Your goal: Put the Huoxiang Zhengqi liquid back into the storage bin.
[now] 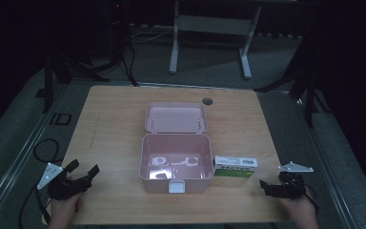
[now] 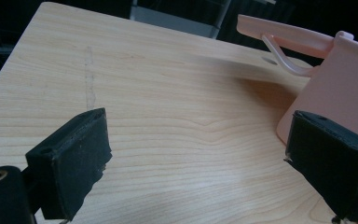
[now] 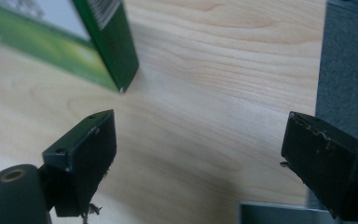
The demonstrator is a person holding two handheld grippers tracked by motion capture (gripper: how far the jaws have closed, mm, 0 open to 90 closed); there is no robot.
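Left gripper [image 1: 83, 174] lower left, jaws spread, empty. Right gripper [image 1: 272, 187] lower right, spread too, nothing held. Green carton [image 1: 235, 166] right of centre, touching open pink box [image 1: 174, 162]. Looks like start: likely carton into box; right must reach, straddle carton.

White shapes on the floor of the pink box [image 1: 174, 162] are too dim and small to identify. Print on the green-and-white carton [image 1: 235, 165] is unreadable; the right gripper view cuts the carton off at its top edge. The left gripper view crops the box's right side.
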